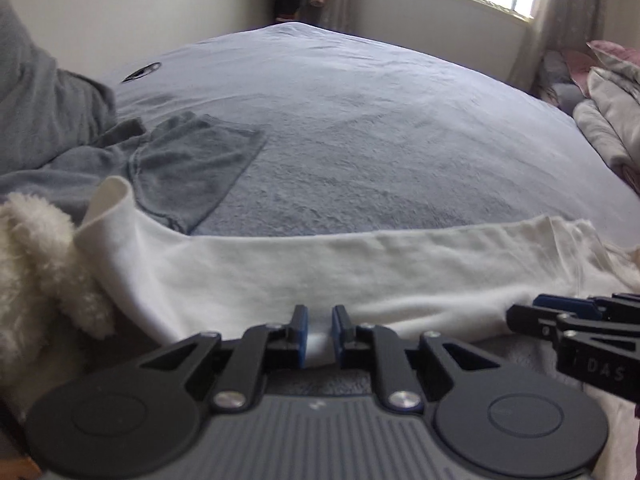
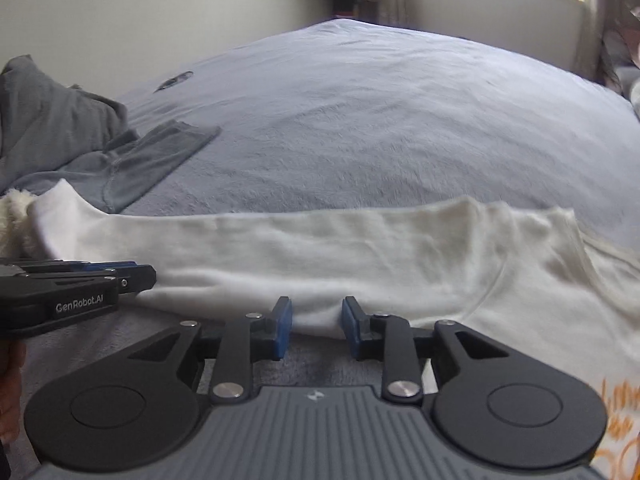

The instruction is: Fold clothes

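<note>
We saw the wide pale-blue fleece-covered bed (image 1: 360, 120) carrying the white cotton shirt (image 1: 320, 264) along its near edge. Our left claw (image 1: 319, 332) pinched its hem; our right claw (image 2: 316, 326) stood apart around it, so an uneven lift could skew the fold.

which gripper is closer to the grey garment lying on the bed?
Left. The left gripper pinches the white shirt's near edge on the side where the grey garment lies; the right gripper sits further along that edge, away from it.
</note>
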Demonstrator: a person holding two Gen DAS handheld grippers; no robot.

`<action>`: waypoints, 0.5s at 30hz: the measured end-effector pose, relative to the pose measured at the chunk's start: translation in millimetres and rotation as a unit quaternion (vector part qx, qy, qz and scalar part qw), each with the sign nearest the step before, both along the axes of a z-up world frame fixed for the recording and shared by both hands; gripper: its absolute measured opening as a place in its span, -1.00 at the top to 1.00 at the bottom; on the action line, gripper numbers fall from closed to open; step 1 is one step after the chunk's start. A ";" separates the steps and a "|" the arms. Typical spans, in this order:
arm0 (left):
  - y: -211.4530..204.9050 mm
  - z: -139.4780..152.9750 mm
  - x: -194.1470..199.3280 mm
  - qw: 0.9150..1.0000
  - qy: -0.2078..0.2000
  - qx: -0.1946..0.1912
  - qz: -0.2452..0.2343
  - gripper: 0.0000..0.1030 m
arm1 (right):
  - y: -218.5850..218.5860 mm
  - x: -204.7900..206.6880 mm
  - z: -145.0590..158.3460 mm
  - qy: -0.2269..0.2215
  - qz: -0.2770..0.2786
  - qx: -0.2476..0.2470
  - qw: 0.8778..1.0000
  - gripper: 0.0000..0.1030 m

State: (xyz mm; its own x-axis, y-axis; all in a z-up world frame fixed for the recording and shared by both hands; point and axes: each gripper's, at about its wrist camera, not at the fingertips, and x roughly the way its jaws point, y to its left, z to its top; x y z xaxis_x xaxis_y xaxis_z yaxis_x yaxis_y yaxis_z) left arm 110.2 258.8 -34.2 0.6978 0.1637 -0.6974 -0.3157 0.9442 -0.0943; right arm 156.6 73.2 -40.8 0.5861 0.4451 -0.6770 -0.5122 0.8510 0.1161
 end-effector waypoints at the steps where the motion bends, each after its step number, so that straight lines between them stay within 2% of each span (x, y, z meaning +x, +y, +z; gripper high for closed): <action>1: -0.3 4.8 -3.1 1.000 -0.015 -0.002 -0.002 0.71 | -4.8 5.9 3.7 -0.002 -0.007 0.003 1.000 0.40; 3: -2.0 11.0 -5.7 0.999 -0.043 -0.012 -0.023 0.71 | -15.5 20.0 7.8 0.000 -0.026 0.006 1.000 0.40; 5: -5.6 11.1 -3.1 0.997 -0.049 -0.022 -0.049 0.71 | -23.7 33.3 8.7 0.004 -0.042 0.004 0.999 0.40; 8: -13.3 5.6 4.2 0.995 -0.043 -0.032 -0.081 0.71 | -25.5 42.7 1.5 0.018 -0.048 -0.003 0.999 0.40; 11: -21.3 -3.2 11.1 0.994 -0.022 -0.024 -0.101 0.70 | -18.1 44.6 -14.2 0.042 -0.057 -0.004 0.997 0.33; 13: -21.0 -14.4 15.1 0.996 0.001 -0.023 -0.091 0.72 | -12.0 41.8 -15.5 0.033 -0.063 -0.008 0.997 0.28; 15: -18.0 -12.7 14.2 0.996 0.007 -0.030 -0.082 0.73 | -8.3 39.6 -14.1 0.029 -0.066 -0.007 0.997 0.28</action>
State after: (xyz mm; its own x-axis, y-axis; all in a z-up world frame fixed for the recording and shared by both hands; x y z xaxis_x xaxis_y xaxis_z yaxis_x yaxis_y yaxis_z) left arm 124.3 240.8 -46.9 0.7014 0.0049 -0.7127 -0.1585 0.9760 -0.1493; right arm 196.2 64.8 -55.0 0.5987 0.3569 -0.7171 -0.3893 0.9120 0.1289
